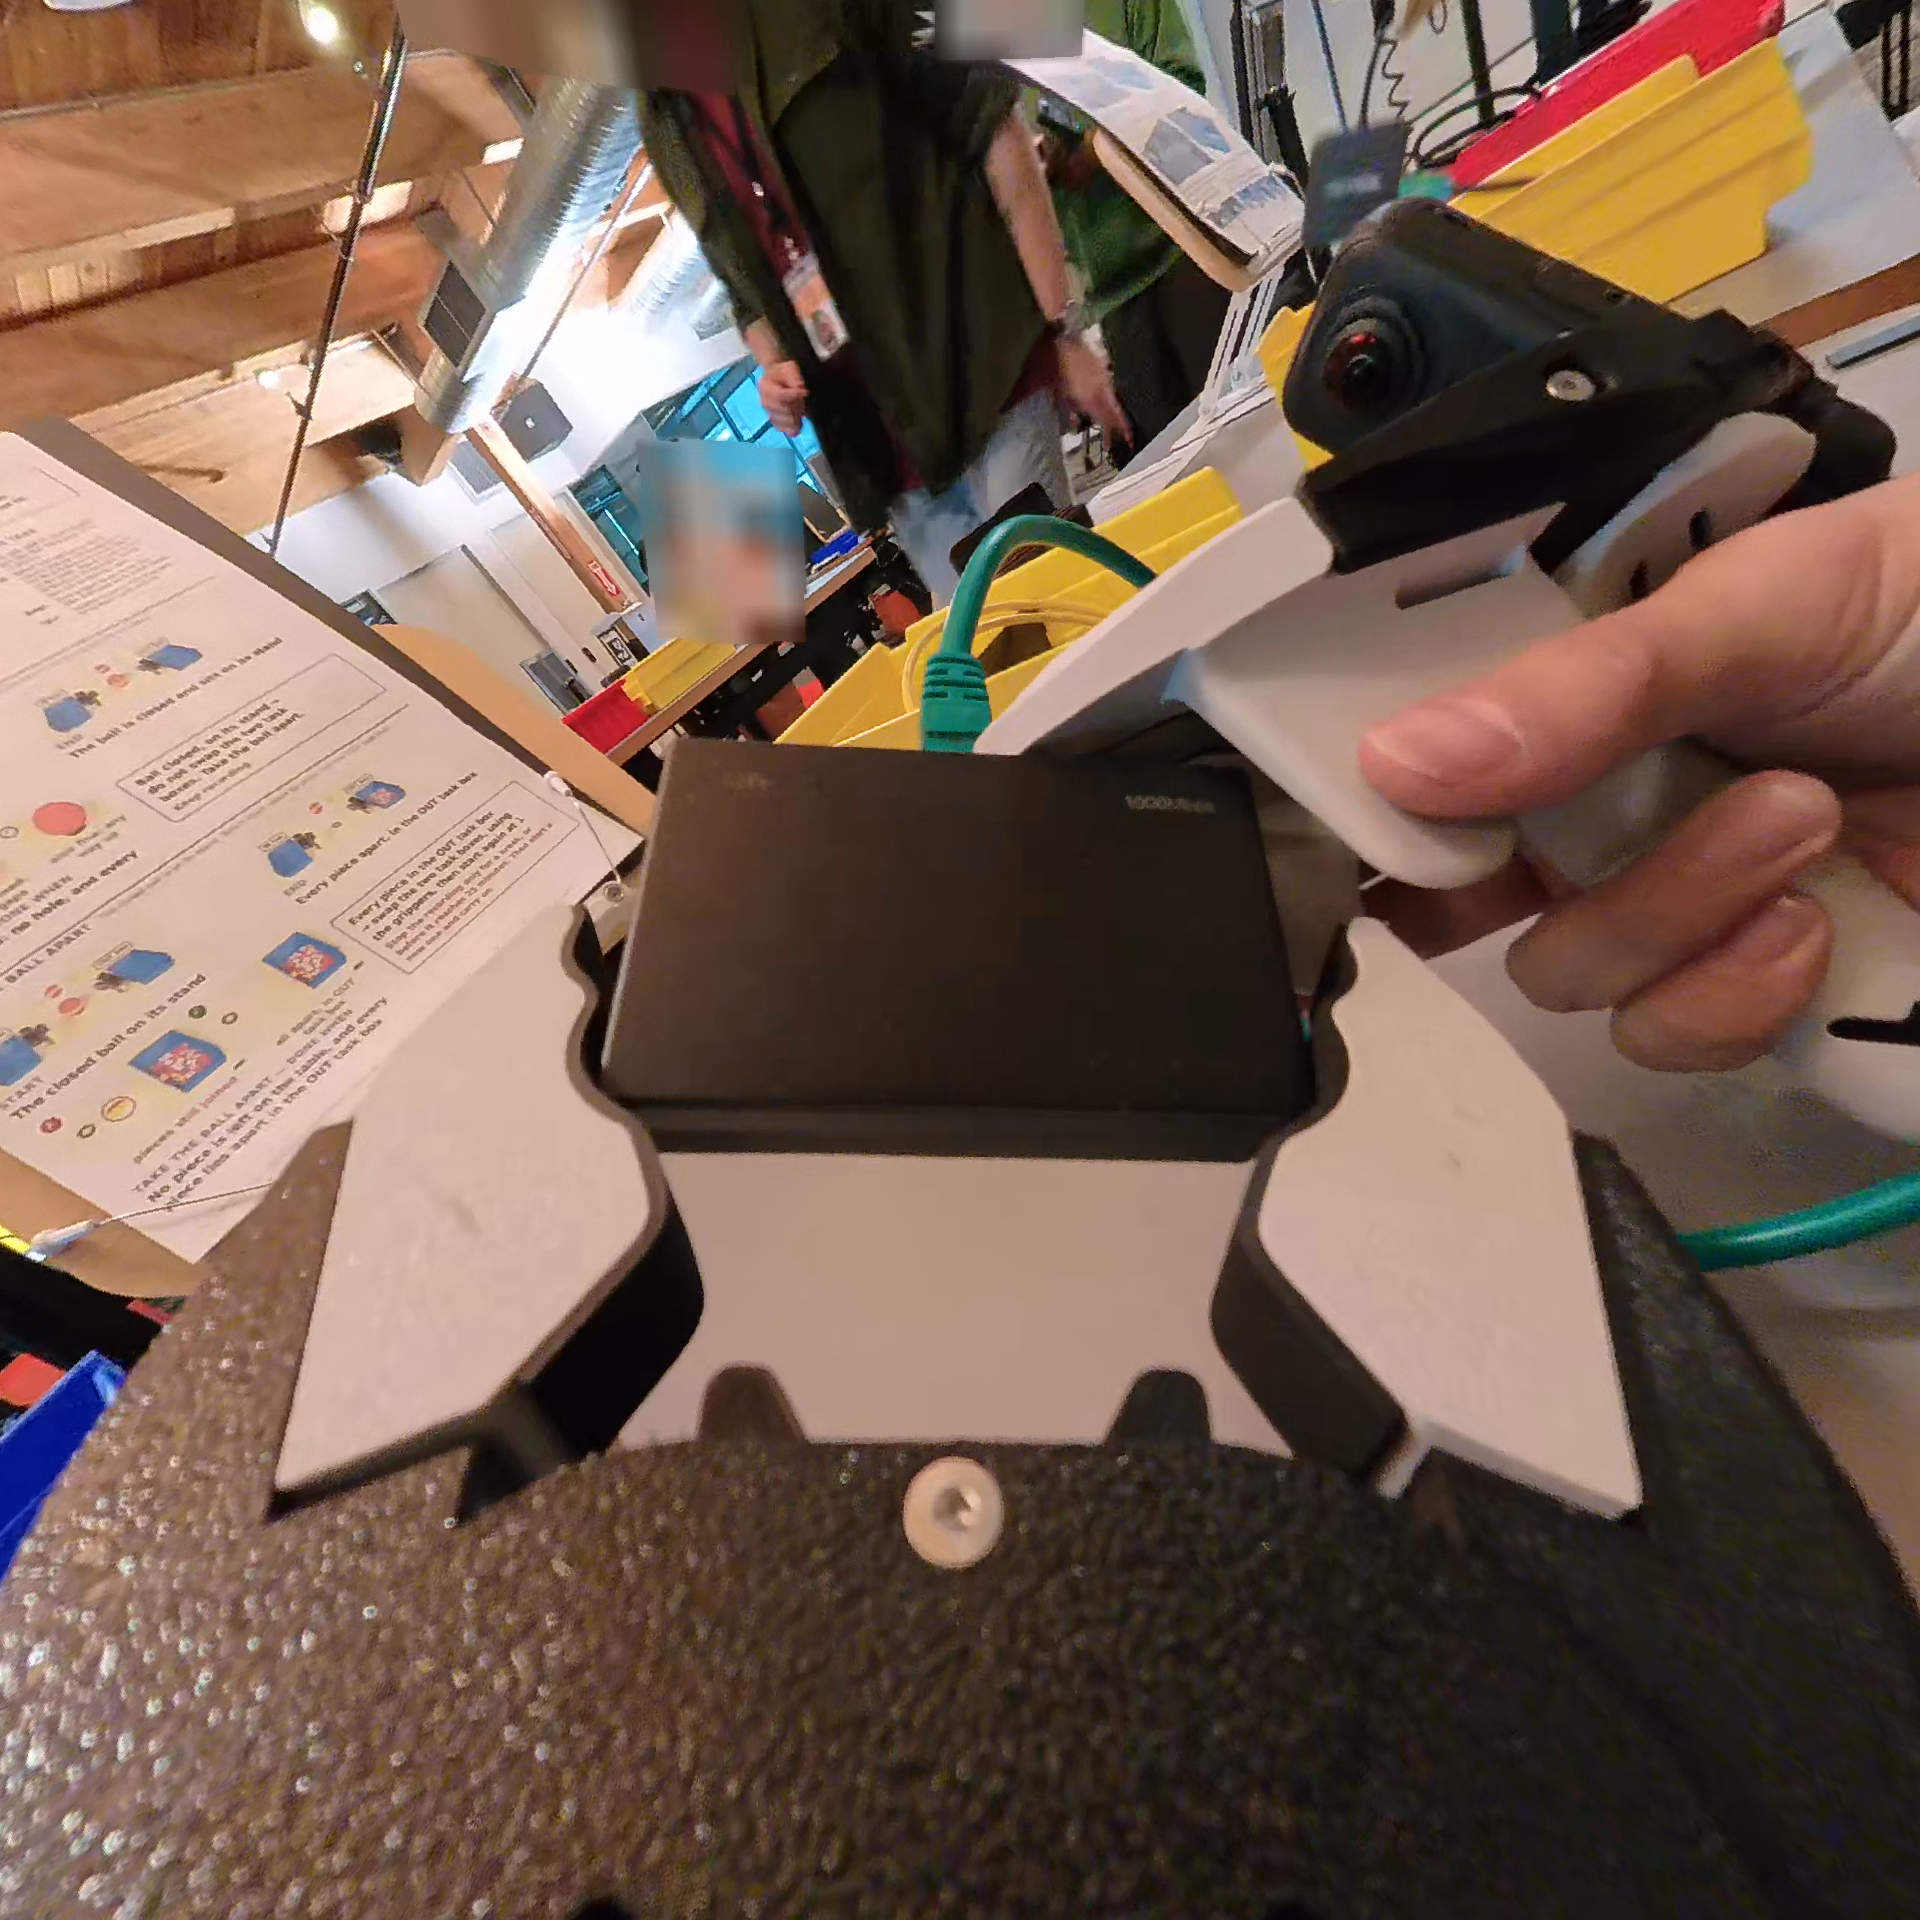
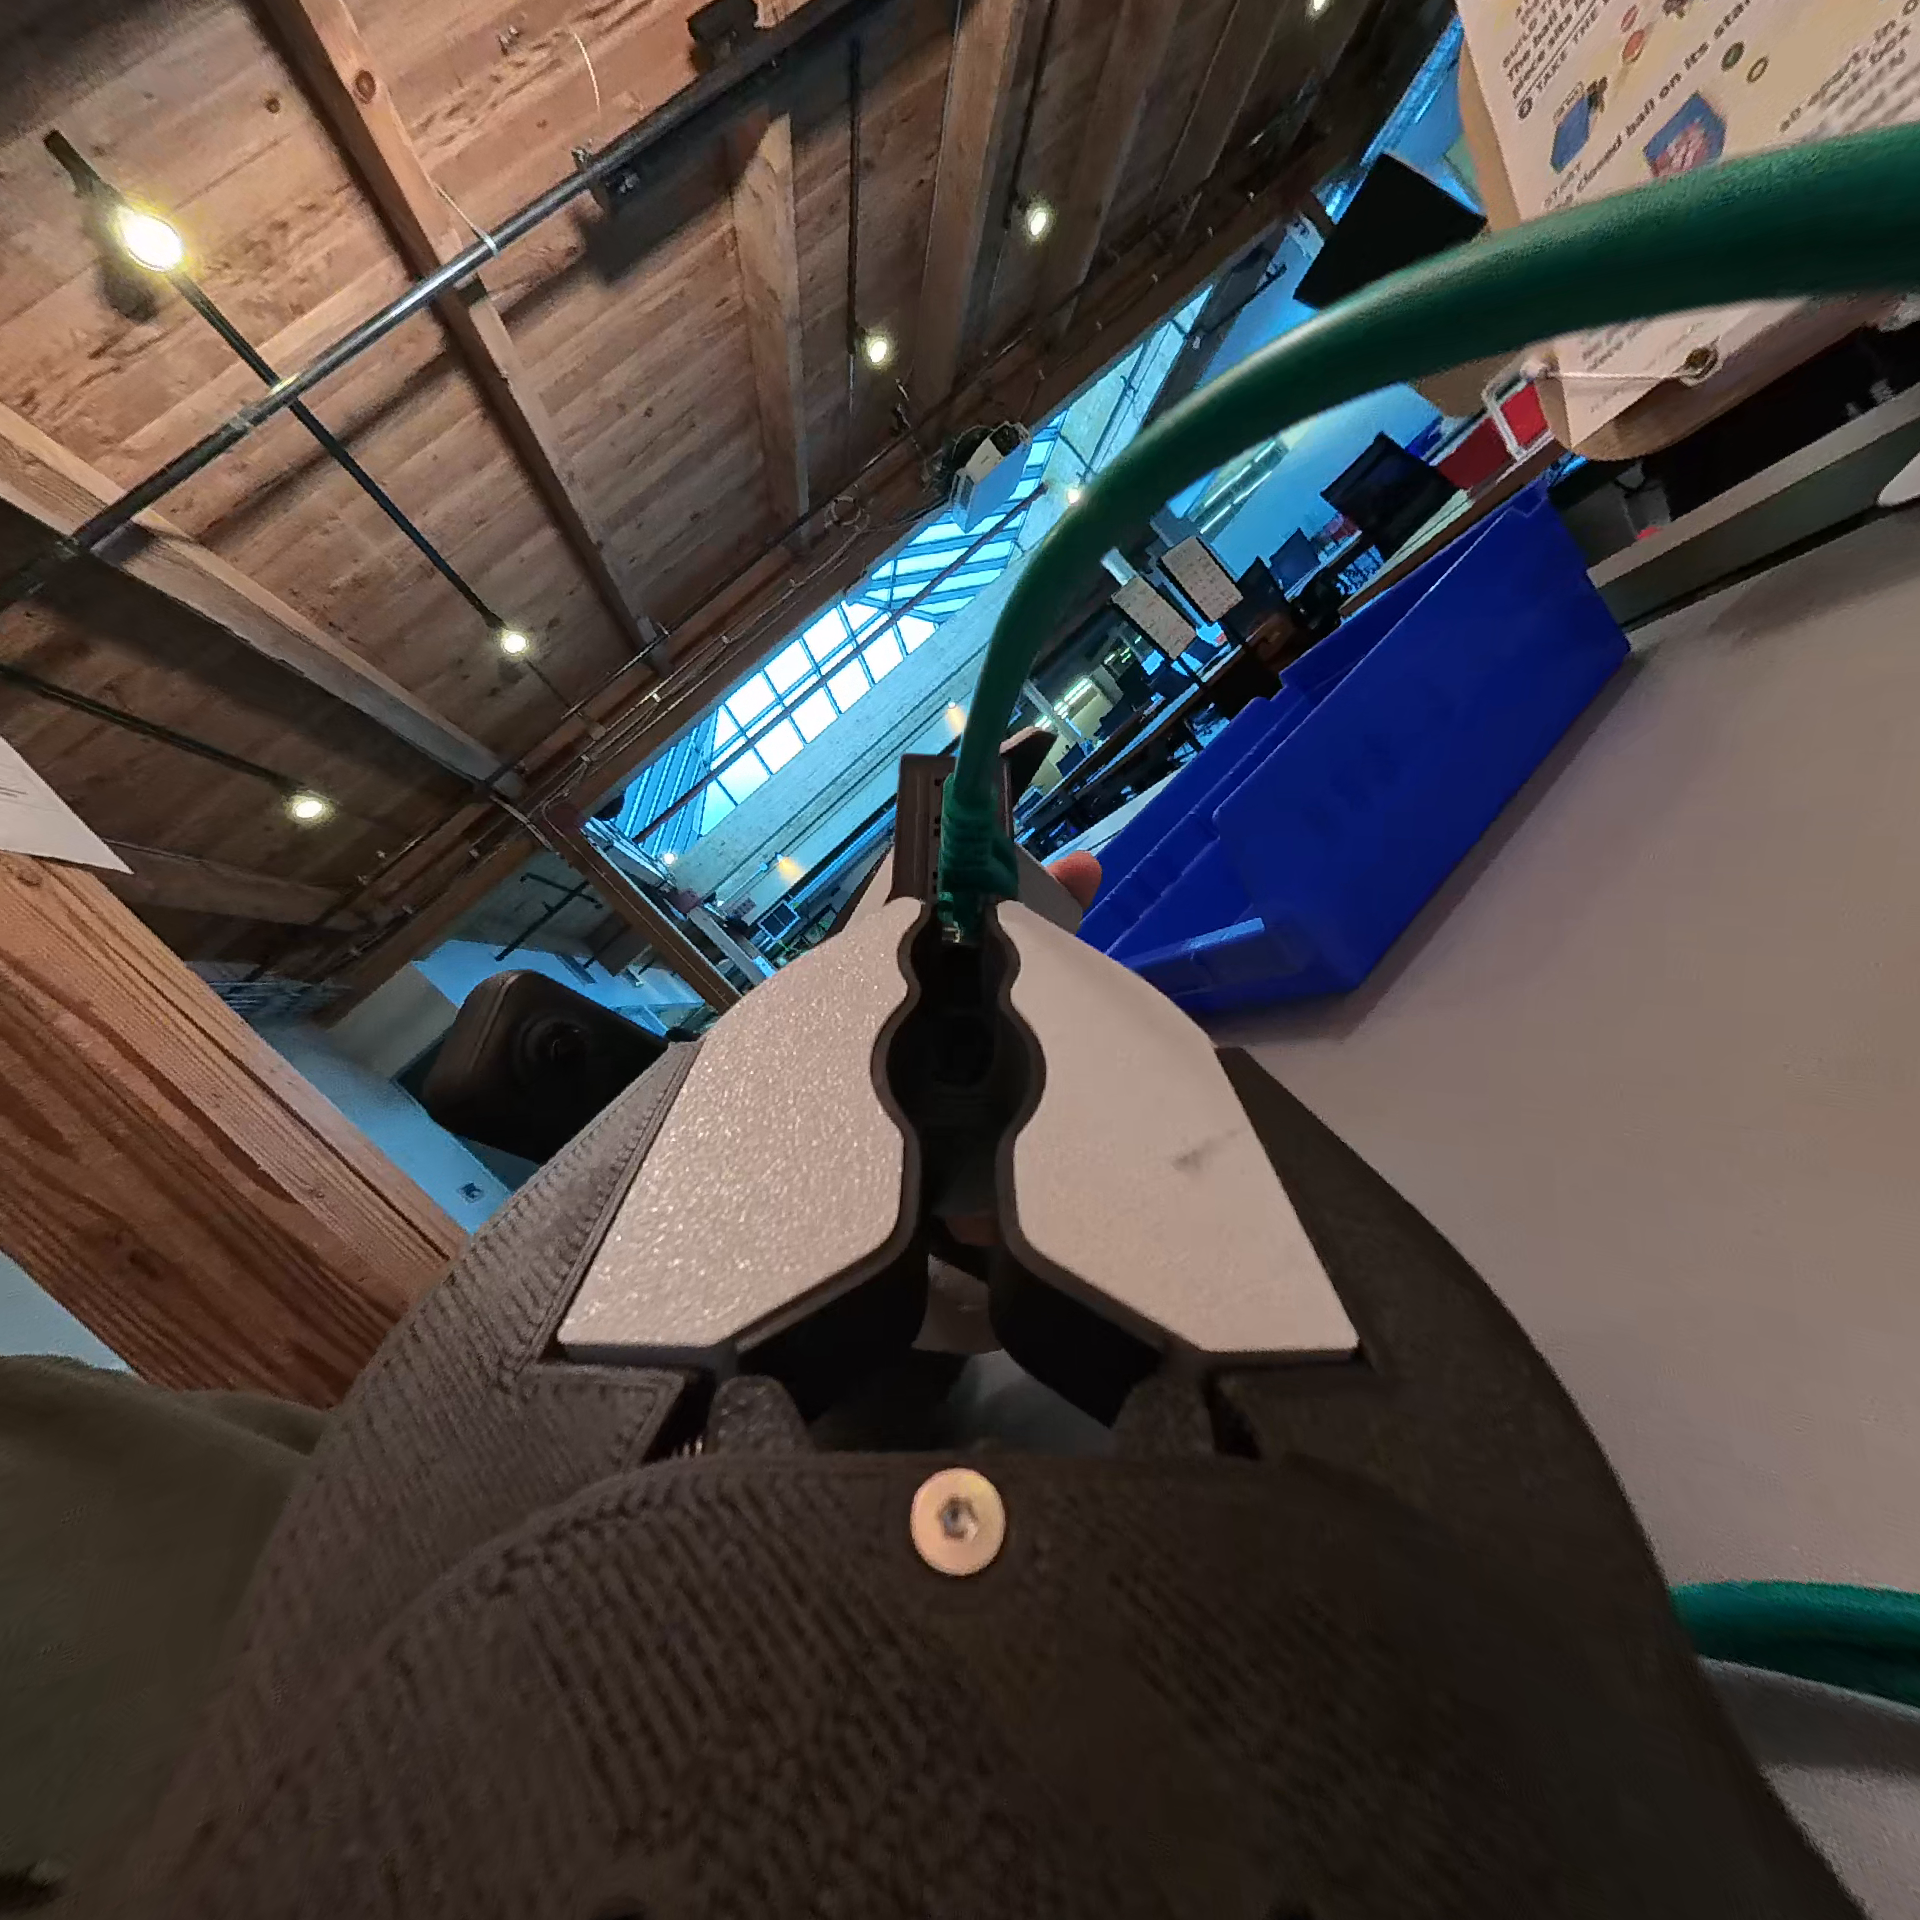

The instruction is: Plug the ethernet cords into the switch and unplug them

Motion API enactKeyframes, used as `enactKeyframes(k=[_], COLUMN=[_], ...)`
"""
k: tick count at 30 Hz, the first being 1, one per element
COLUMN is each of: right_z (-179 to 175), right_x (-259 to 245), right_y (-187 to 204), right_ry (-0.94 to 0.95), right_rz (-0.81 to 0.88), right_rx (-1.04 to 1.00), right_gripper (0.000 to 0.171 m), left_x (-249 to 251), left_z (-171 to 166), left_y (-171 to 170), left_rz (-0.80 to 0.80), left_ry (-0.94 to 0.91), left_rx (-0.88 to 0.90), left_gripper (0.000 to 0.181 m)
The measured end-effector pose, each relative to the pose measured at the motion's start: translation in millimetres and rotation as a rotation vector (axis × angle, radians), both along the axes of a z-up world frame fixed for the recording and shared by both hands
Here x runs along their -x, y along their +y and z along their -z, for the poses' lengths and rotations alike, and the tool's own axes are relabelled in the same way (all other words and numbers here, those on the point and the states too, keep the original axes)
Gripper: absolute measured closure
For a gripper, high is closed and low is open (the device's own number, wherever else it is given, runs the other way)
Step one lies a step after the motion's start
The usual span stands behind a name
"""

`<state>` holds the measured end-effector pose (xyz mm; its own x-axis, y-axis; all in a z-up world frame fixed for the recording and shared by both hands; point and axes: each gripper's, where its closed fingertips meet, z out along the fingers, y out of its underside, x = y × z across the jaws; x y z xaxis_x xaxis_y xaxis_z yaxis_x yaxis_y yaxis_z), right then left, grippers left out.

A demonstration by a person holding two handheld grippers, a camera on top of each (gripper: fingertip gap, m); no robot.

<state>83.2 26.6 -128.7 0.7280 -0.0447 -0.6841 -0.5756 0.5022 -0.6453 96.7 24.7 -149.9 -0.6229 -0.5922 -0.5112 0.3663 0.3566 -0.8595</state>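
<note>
My left gripper (image 1: 961,935) is shut on the black switch (image 1: 951,935), gripping its two sides and holding it flat in front of the camera. A green ethernet cord (image 1: 1023,535) arcs down to its plug (image 1: 951,696) at the switch's far edge; the port itself is hidden. A hand holds the right gripper, whose white finger (image 1: 1195,623) reaches that far edge. In the right wrist view my right gripper (image 2: 958,920) is shut on the green plug (image 2: 971,862), right beside the switch's dark edge (image 2: 920,821). The cord (image 2: 1143,457) loops up and right.
A printed instruction sheet on a board (image 1: 208,831) stands at the left. Yellow bins (image 1: 1642,177) are behind, and blue bins (image 2: 1403,748) sit on the grey table (image 2: 1610,1039). A person (image 1: 894,260) stands beyond the table. More green cord (image 1: 1808,1226) lies on the table. My left and right fingertips are right by each other.
</note>
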Motion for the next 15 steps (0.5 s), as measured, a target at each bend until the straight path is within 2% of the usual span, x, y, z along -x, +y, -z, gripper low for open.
enactKeyframes(k=[15], right_z=[7.1], right_x=[-2.2], right_y=[-4.2], right_ry=[-0.058], right_rz=[0.056], right_rx=[0.096], right_gripper=[0.161], left_x=[-3.0], left_z=[7.8], left_y=[-4.2], left_rz=[-0.012], left_ry=[0.039], left_rx=[0.011], left_gripper=[0.056])
